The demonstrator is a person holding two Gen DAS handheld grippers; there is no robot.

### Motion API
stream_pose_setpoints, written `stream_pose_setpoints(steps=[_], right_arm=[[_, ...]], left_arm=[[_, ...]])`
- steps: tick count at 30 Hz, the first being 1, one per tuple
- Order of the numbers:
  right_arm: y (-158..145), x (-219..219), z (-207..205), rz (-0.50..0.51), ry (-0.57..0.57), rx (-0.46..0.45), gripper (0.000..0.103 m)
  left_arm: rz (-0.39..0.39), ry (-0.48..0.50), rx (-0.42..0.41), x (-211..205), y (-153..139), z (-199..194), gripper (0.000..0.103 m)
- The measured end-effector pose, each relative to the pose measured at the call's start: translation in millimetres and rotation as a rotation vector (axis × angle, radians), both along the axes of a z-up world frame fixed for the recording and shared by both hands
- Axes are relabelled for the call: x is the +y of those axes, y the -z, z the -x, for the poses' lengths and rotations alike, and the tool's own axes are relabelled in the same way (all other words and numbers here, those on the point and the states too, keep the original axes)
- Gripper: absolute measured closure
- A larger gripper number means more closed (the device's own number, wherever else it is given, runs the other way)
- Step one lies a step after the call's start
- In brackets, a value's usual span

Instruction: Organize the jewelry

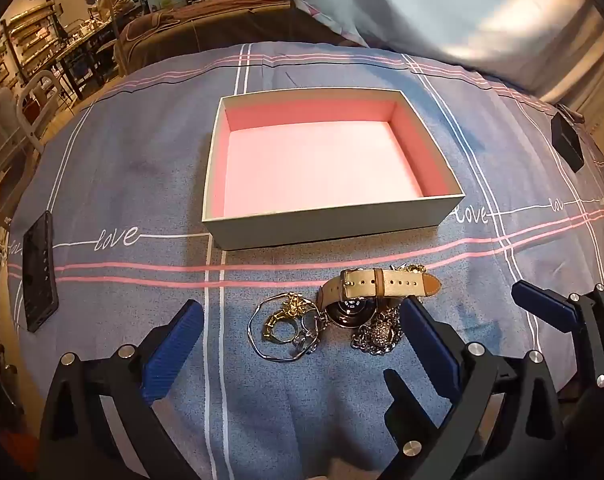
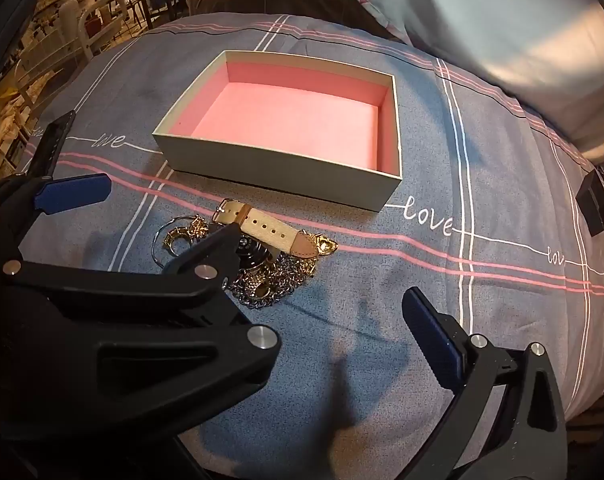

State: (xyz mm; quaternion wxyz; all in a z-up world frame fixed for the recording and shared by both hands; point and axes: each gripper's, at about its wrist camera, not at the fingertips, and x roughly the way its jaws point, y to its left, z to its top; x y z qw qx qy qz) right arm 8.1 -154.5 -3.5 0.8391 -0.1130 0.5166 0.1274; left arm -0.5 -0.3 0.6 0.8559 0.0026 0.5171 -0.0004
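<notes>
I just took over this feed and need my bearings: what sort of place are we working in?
Probably a bed in a large, open workshop-like room. The jewelry and pink-lined box lie on a plaid bedsheet printed with "love", a pillow lies behind, and cluttered shelves line the far wall.

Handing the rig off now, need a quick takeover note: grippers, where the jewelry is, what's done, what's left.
Left gripper: open, empty, hanging over the jewelry pile.
Right gripper: open, empty, just right of the pile.
Pink-lined box: on the bedspread beyond the pile, nothing in it.
Pile, in front of the box: watch with beige strap, silver bangle, gold rings, chain necklace.
Done: nothing moved into the box.
Left: every piece.
</notes>
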Motion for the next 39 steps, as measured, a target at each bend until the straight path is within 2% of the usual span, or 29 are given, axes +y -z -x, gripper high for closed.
stream_pose_setpoints(steps=[9, 19, 21, 27, 34, 39], right_arm=[[-1.9, 0.6, 5.7, -0.002, -0.008, 0.000, 0.005], [-2.5, 0.6, 8.7, 0.005, -0.016, -0.008, 0.005], [-2.9, 0.6, 9.3, 0.007, -0.018, -0.010, 0.005], [-4.0, 0.0, 11.6, 0.006, -0.026, -0.015, 0.005], [-0.2, -3.9, 13.9, 0.007, -0.021, -0.009, 0.005], [5.2, -6.3, 12.2, 0.003, -0.011, 0.002, 0.005]], left_arm=[[0.012, 0.000, -0.013, -9.3, -9.1, 7.7, 0.006], [0.051, 0.022, -0.027, 3.4, -9.1, 8.0, 0.006], [0.041, 0.010, -0.030, 4.6, -9.5, 8.9, 0.006], [0.077, -0.029, -0.057, 11.6, -8.7, 11.0, 0.006], [0.065, -0.012, -0.012, 10.2, -3.1, 7.4, 0.006], [0.060, -0.008, -0.014, 11.7, -0.1, 7.5, 0.006]])
